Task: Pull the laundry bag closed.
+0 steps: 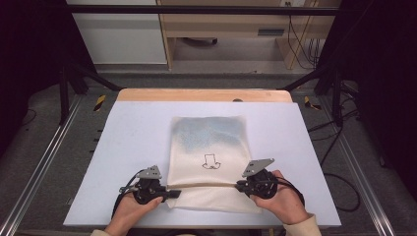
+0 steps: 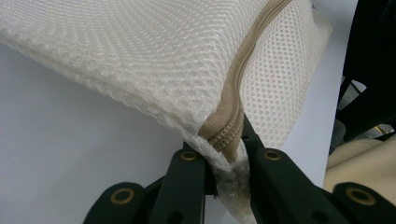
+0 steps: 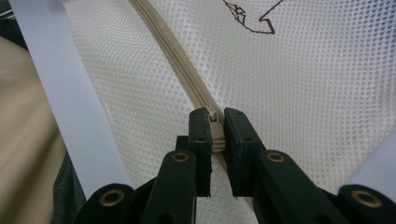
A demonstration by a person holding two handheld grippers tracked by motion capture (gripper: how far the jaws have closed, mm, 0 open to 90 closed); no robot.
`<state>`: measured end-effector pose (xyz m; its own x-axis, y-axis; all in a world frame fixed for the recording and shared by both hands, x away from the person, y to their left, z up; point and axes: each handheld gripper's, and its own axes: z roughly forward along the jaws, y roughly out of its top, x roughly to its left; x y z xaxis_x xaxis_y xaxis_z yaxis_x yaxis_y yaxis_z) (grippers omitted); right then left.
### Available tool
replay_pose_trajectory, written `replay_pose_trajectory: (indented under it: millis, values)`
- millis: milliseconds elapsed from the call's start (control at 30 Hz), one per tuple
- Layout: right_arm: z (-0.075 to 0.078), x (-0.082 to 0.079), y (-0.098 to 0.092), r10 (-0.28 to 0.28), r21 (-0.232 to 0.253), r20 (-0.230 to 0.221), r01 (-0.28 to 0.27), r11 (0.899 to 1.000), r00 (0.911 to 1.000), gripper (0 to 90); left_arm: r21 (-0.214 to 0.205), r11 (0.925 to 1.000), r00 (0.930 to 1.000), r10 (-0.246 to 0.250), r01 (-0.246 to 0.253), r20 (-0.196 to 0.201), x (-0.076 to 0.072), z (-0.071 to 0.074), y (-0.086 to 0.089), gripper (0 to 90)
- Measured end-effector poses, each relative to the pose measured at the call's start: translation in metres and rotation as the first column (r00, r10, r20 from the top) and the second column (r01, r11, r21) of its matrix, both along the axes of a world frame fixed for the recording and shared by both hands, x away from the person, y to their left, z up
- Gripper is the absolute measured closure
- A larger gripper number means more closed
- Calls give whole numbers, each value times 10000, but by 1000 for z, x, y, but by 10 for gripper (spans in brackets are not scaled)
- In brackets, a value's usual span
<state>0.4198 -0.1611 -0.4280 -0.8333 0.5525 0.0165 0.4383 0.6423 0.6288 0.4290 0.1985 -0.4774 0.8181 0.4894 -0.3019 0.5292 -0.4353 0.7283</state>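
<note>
Nearest me, at the near edge of the table (image 1: pixel 123 128), my two hands come in from below, each with a gripper. My left gripper (image 1: pixel 172 192) sits near the near-left part of the table, pointing inward, and it is clamped on the left end of the mesh bag (image 1: pixel 209 142). In the left gripper view I see its jaws pinched together on the bag's bunched corner, right where the tan zipper (image 2: pixel 231 116) ends, with the mesh lifted a little off the white surface there.

My right gripper (image 1: pixel 239 185) faces it from the other side, just off the bag's right edge. In the right gripper view its jaws are clenched on the zipper (image 3: pixel 187 74), at what looks like the slider, though the pads hide most of it. The zipper runs as a straight, taut line between the two grippers across the near part of the bag.

The bag itself is cream-white mesh, lying flat in the middle of the table, its near hem close to the table's near edge and its far end reaching toward the centre. A small dark outline drawing (image 1: pixel 211 161) sits on it just beyond the zipper line. Farther up, the bag's far part shows a bluish-grey tint.

Beyond the far edge, a wooden strip (image 1: pixel 204 95) borders the table.
</note>
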Motion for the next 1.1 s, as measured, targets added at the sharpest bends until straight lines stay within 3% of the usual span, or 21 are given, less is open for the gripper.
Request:
replay_pose_trajectory:
  millis: [1100]
  values:
    - [1, -3, -19, -380, 52, 107, 380, 9993, 9992, 819, -61, 10000, 10000, -12, 13, 72, -1, 1, -1, 846]
